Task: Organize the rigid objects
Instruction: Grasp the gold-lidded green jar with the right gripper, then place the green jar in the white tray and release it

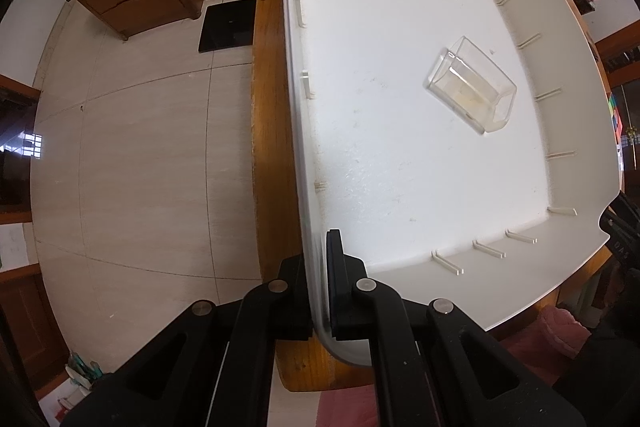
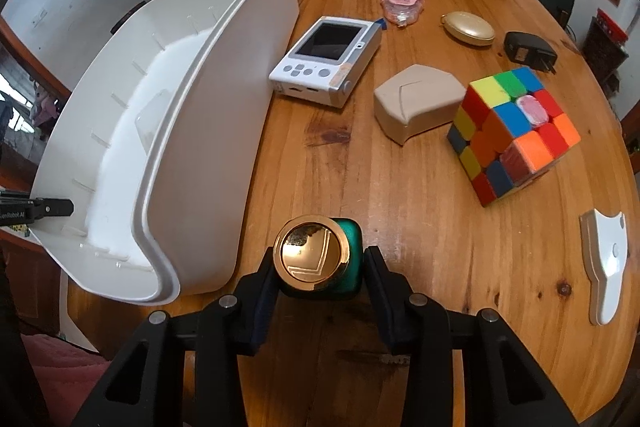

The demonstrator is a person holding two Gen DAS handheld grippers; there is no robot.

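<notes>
Left gripper [image 1: 318,291] clamped tight on near wall of white bin [image 1: 400,147] at worktop [image 2: 360,187] edge; clear box [image 1: 472,89] lying inside; right gripper [image 2: 320,267] closed around green gold-capped bottle [image 2: 320,255], standing just beside bin; cube [image 2: 514,135] well apart.

Bare wood lies ahead; bin [image 2: 224,131] walls the left (cube [image 2: 516,135] crowds right).
</notes>
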